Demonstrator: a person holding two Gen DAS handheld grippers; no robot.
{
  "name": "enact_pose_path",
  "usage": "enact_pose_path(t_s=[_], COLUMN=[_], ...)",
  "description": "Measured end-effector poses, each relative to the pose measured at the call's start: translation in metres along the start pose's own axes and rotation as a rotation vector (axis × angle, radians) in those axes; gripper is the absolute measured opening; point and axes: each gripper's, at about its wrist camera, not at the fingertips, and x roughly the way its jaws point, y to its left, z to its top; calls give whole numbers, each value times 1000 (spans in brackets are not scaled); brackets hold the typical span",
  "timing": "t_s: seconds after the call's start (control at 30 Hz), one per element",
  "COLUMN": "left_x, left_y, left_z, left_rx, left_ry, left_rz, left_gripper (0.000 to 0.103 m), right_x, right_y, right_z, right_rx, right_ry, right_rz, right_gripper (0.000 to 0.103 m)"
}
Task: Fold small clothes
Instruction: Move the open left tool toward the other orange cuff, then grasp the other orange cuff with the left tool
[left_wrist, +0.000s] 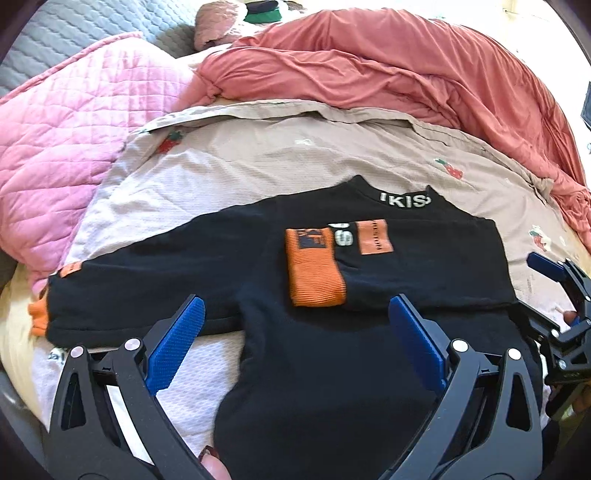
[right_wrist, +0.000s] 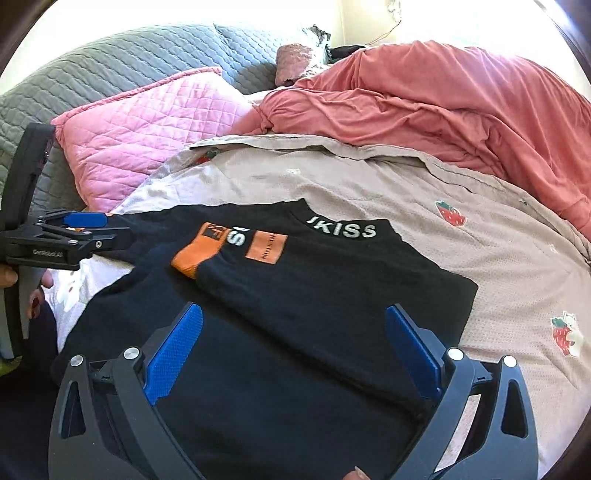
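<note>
The black sweatshirt (left_wrist: 280, 332) with orange cuffs lies flat on the bed, one sleeve folded across its chest.

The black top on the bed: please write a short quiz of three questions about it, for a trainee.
1. True or false: the right sleeve of the black top is already folded across its chest.
2. What colour is the cuff that lies on the chest? A) white B) orange C) green
3. Fill in: the left gripper and the right gripper both have their jaws ____, with no cloth clamped.

Key: 1 true; 2 B; 3 open. The other sleeve lies spread out towards the pink quilt.
</note>
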Motion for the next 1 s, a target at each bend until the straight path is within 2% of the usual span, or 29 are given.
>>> enact_pose_path(t_s=[0.33, 0.5, 0.87, 1.0], left_x=[-19, -27, -38, -35], left_y=[46, 79, 169, 208], left_z=[-9, -16, -35, -47], left_rx=[-66, -136, -341, -471], left_ry=[-24, -29, -43, -45], left_rz=[40, 69, 176, 197], left_gripper=[94, 94, 94, 94], right_x=[-8, -4, 9, 12], right_y=[35, 63, 139, 154], right_z=[2, 7, 26, 26], right_rx=[-5, -25, -98, -129], right_ry=[10, 29, 45, 56], right_rz=[-9, 3, 79, 85], right_gripper=[99, 99, 99, 99])
